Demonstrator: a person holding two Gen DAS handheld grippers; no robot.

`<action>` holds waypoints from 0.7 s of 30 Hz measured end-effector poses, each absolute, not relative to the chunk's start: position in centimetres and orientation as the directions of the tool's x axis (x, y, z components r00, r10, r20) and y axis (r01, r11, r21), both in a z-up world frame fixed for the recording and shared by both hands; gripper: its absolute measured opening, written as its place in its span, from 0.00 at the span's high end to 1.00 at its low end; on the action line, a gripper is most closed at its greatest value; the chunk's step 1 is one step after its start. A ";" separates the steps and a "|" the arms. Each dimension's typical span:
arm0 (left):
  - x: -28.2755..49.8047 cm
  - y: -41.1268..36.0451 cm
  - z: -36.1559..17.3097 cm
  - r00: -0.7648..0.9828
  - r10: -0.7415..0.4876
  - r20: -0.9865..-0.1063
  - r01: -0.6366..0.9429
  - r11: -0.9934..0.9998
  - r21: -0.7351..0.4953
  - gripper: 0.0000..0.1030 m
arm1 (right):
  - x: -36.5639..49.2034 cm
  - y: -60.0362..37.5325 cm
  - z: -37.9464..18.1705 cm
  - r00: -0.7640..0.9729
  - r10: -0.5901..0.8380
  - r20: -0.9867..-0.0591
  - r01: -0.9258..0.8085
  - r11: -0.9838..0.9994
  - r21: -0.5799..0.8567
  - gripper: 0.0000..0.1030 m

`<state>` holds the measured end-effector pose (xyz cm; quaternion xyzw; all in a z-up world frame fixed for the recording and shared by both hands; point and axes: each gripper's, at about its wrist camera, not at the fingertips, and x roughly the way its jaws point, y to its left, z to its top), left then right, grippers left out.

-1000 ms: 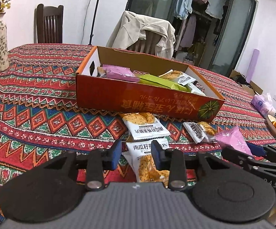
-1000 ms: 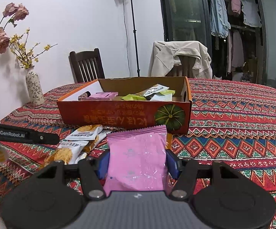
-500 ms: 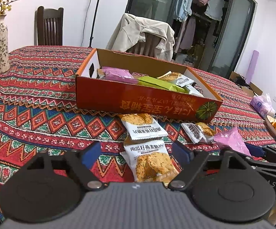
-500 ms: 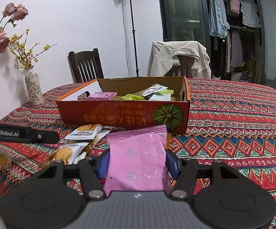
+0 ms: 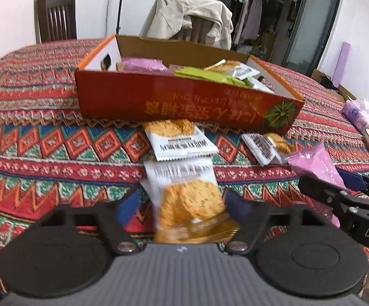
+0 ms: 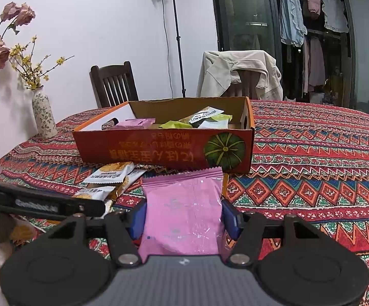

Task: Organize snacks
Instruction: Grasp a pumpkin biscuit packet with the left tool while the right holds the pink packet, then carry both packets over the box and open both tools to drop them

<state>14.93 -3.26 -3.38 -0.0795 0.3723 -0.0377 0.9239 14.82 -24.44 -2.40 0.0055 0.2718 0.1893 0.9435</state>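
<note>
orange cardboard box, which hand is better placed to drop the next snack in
Right. Its tongs already grip a pink foil snack packet facing the orange cardboard box; the left tongs only straddle a white cracker packet, just closing.

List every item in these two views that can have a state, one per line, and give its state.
Orange box: open-topped, holding several snack packets.
Pink packet: clamped between the right tongs, raised off the tablecloth.
Biscuit packet: between the left tongs, which have just been closing; contact unclear.
Second biscuit packet: lying flat against the box front.
Small packet: loose on the tablecloth.
Beige jacket: draped over a chair.
</note>
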 end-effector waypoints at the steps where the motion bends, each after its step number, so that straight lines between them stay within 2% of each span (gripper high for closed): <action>1: 14.8 -3.2 -3.3 0.723 -0.125 -0.679 0.008 0.985 -0.174 0.40 | 14.8 -24.5 -2.4 0.781 0.359 -0.511 -0.354 0.929 0.113 0.42; 6: 14.0 -2.4 -2.7 0.742 -0.131 -0.658 0.015 0.984 -0.179 0.52 | 14.7 -24.6 -2.2 0.784 0.356 -0.508 -0.351 0.930 0.111 0.42; 21: 11.9 -0.7 1.4 0.835 -0.121 -0.536 0.030 0.984 -0.175 0.53 | 13.8 -24.5 -0.5 0.811 0.353 -0.466 -0.351 0.931 0.095 0.42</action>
